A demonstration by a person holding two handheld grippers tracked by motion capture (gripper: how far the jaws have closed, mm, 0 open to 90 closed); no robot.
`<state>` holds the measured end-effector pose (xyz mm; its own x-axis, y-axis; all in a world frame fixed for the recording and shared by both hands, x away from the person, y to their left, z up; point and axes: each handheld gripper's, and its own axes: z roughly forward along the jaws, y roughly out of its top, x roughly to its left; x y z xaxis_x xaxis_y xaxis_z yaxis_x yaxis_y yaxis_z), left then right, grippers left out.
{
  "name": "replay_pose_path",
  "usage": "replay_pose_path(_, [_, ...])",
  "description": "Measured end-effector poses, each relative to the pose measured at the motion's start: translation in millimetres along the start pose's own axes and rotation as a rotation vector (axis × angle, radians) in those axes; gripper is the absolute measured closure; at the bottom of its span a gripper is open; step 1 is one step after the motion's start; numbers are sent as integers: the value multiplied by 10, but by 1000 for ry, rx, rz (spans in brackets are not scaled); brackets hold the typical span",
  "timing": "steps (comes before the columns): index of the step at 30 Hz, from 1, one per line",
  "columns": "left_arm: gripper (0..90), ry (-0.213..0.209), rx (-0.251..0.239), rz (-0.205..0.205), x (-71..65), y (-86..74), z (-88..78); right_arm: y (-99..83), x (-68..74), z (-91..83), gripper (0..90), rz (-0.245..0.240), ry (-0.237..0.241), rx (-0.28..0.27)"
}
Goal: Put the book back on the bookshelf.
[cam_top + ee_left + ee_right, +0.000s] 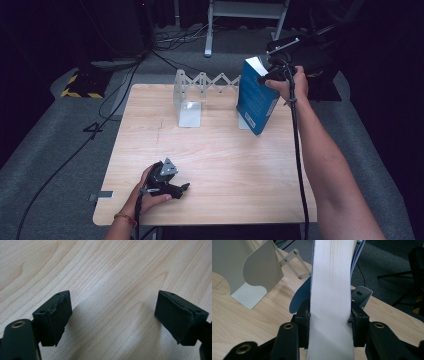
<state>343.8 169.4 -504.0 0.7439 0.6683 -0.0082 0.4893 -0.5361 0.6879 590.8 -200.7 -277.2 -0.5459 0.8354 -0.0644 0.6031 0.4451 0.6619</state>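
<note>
Left claw [181, 189], nearest, rests open and empty on the bench [225, 165], well away from the bookend rack [192, 95]; right claw [329, 317] grips the blue book [256, 97] by its page edge, tilted, its long axis near upright, just right of that rack

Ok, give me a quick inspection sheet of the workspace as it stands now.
Surface: light wooden table, bare in the middle.
Job's things: blue book held tilted by its page edge; expanding metal book rack at the far edge.
Clutter: nothing seen.
Grippers: right tongs shut on the book; left tongs open, held low over the table near the front edge.
Cables: one trails along the right forearm; more lie on the floor at left.
Surroundings: grey carpet, dark room, metal stand legs behind.
</note>
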Motion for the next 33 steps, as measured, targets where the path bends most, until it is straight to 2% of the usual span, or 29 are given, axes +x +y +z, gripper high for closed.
replay_pose_path(4, [149, -2, 0, -2, -2, -1, 1, -20, -21, -5, 597, 19, -7, -20])
replay_pose_path(10, [149, -3, 1, -3, -3, -1, 0, -53, 1, -39, 560, 13, -17, -53])
replay_pose_path(13, [149, -1, -1, -5, -5, -1, 1, -61, -4, -85, 515, 11, -28, -48])
replay_pose_path(18, [148, -2, 0, -5, -5, -1, 1, -116, -26, -145, 499, 15, -16, -54])
replay_pose_path(23, [148, -1, -2, -7, -7, -2, 3, -188, -39, -188, 457, 30, -9, -83])
replay_pose_path(29, [149, 0, -3, -6, -6, -2, 3, -281, -37, -274, 405, 28, -18, -118])
replay_pose_path(31, [148, -1, -2, -6, -6, -2, 3, -309, -37, -315, 394, 26, -3, -136])
replay_pose_path(33, [148, 0, -2, -6, -6, -2, 3, -336, -41, -362, 362, 22, -14, -149])
